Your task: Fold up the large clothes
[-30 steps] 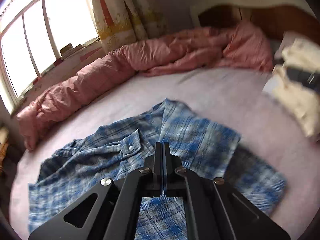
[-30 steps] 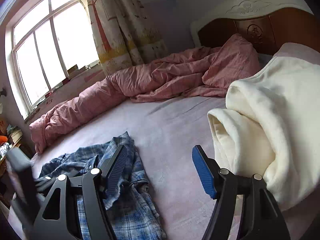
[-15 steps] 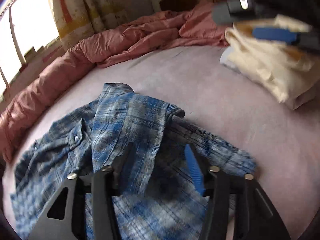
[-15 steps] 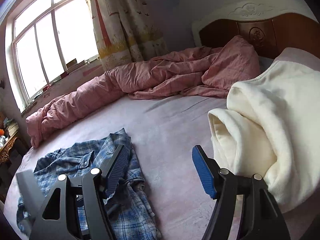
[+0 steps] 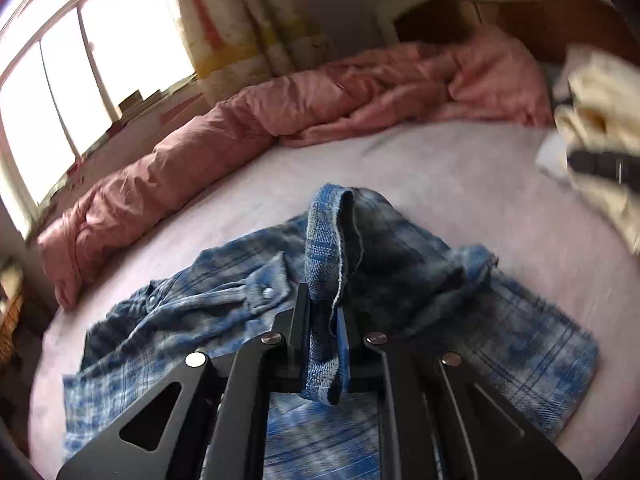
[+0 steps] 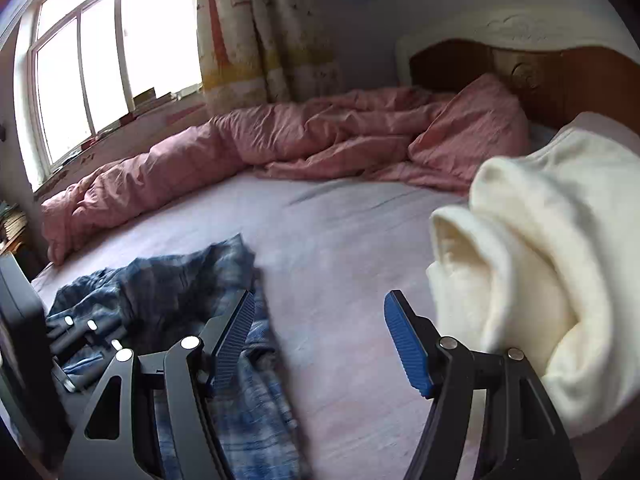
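A blue plaid shirt (image 5: 420,280) lies crumpled on the pale pink bedsheet (image 5: 460,168) near the foot of a bed, as seen from the left wrist camera. The left gripper (image 5: 326,312) has just been closing, and its jaws now pinch a narrow strip of the shirt's fabric between them; the strip rises above the fingertips in a loose fold and hangs down behind them over the black frame. The rest of the shirt spreads to both sides of the gripper, with a snap-buttoned pocket flap (image 5: 264,290) just to its left. In the right wrist view the right gripper (image 6: 318,332) hovers with its jaws wide and nothing between them, its blue ribbed pads (image 6: 408,344) facing each other over bare sheet. The shirt sits at the lower left of that view, partly behind the gripper's left finger, and the left gripper's black body shows at the left edge. A cream sweatshirt (image 6: 552,248) lies heaped on the right side of the bed, just beside the right gripper's right finger. A rumpled pink duvet (image 6: 280,144) runs along the far edge of the mattress below a window (image 6: 104,64) with patterned curtains (image 6: 256,40), and a wooden headboard (image 6: 560,76) stands at the far right
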{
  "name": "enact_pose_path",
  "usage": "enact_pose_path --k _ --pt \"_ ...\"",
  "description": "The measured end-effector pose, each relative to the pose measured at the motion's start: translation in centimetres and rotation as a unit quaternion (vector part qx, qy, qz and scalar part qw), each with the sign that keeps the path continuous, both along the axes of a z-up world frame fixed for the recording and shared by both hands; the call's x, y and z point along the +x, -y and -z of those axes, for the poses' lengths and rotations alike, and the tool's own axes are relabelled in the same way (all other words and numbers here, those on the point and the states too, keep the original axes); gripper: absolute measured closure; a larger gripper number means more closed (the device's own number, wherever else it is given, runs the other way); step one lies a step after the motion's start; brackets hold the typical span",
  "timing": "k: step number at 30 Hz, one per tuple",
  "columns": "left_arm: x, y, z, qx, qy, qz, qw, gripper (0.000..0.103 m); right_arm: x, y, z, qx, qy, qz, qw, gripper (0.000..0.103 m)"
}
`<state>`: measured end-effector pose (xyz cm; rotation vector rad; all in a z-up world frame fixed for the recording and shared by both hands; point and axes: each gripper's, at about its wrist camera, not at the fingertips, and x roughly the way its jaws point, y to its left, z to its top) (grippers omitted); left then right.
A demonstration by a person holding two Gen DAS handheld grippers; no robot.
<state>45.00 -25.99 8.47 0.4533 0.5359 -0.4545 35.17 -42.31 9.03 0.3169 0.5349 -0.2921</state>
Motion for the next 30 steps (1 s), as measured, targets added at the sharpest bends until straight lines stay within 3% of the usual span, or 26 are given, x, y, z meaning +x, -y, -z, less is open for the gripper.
enact_pose_path --k 4,6,7,9,10,11,15,19,23,25,30 --pt "2.4 -4.4 -3.0 -0.053 -0.010 -0.049 0.9973 0.093 0.6 -1.8 0.0 0.019 0.003 -0.054 0.998 0.033" --pt "3.7 -6.5 -3.8 -0.055 -0.010 -0.084 0.9949 0.093 1.6 -2.5 1.0 0.032 -0.022 -0.078 0.996 0.033" --pt "4.5 -7.4 -3.7 -0.053 -0.015 -0.101 0.9933 0.093 2.3 -2.6 1.8 0.055 -0.040 -0.098 0.993 0.033" --pt "5.9 -9.1 -2.8 -0.048 -0.029 -0.128 0.9902 0.093 4.0 -2.9 4.2 0.137 -0.088 -0.163 0.973 0.033" --pt "6.4 -9.7 -2.3 -0.038 -0.029 -0.139 0.9891 0.093 4.4 -3.1 4.8 0.149 -0.094 -0.167 0.970 0.035" --pt "6.8 -10.2 -1.8 -0.023 -0.022 -0.151 0.9880 0.093 4.6 -3.5 5.3 0.140 -0.099 -0.157 0.973 0.037" --pt "7.7 -12.1 -0.6 0.041 0.014 -0.184 0.9820 0.093 5.6 -5.3 6.3 0.026 -0.141 -0.120 0.982 0.043" --pt "8.5 -14.3 -0.8 0.041 0.012 -0.212 0.9763 0.093 6.8 -4.1 8.3 0.065 -0.196 -0.105 0.973 0.043" --pt "9.1 -16.0 -1.1 0.044 0.010 -0.246 0.9682 0.093 7.4 -4.0 8.7 0.002 -0.215 -0.069 0.974 0.043" --pt "9.5 -16.9 -1.1 0.048 0.008 -0.261 0.9641 0.093 7.7 -3.9 8.8 0.000 -0.217 -0.068 0.974 0.043" --pt "9.6 -18.9 -0.2 0.095 0.032 -0.323 0.9409 0.093 8.2 -4.2 9.1 -0.018 -0.221 -0.064 0.973 0.043"
